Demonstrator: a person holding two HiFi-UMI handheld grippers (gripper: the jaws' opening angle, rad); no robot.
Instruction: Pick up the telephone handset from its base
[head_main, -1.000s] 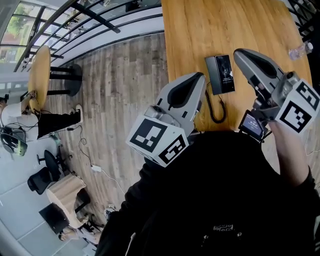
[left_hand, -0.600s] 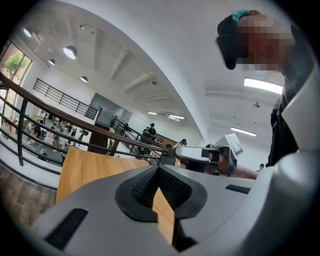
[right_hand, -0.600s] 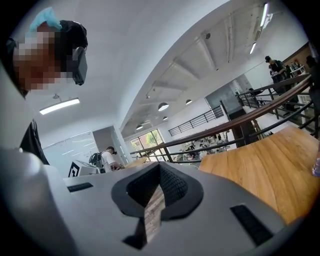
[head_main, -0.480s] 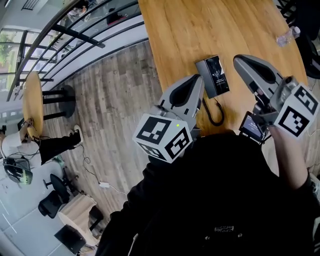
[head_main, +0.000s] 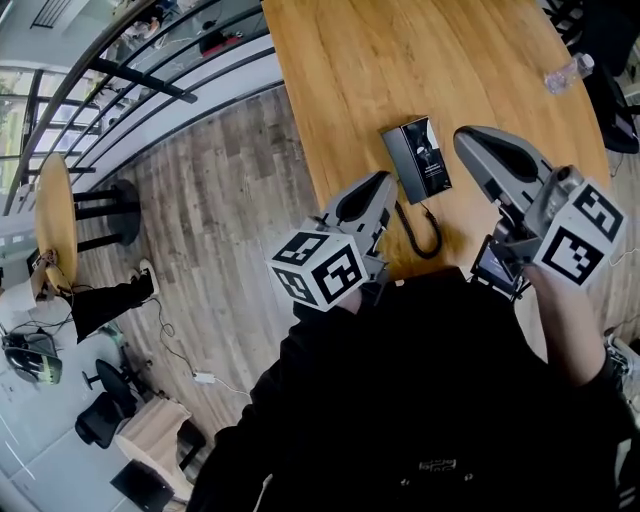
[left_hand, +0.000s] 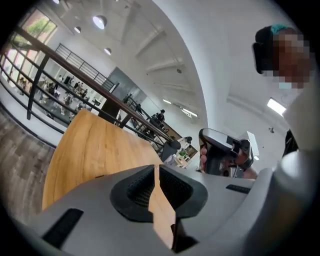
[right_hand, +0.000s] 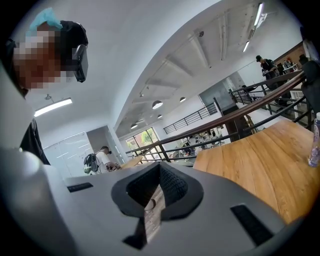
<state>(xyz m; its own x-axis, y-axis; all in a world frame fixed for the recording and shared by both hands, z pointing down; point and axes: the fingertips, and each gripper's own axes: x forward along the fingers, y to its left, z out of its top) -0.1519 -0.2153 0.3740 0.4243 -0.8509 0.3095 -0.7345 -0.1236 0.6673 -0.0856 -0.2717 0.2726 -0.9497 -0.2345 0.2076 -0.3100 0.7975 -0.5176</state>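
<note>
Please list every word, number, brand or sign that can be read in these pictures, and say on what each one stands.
No text can be read.
Telephone: pale marks on its black face, too small to read.
Shirt: small white print, too small to read.
Left cube, right cube: square markers only, no letters.

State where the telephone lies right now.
In the head view, the telephone lies on the wooden table near its left edge, between the tips of the left gripper and the right gripper.
</note>
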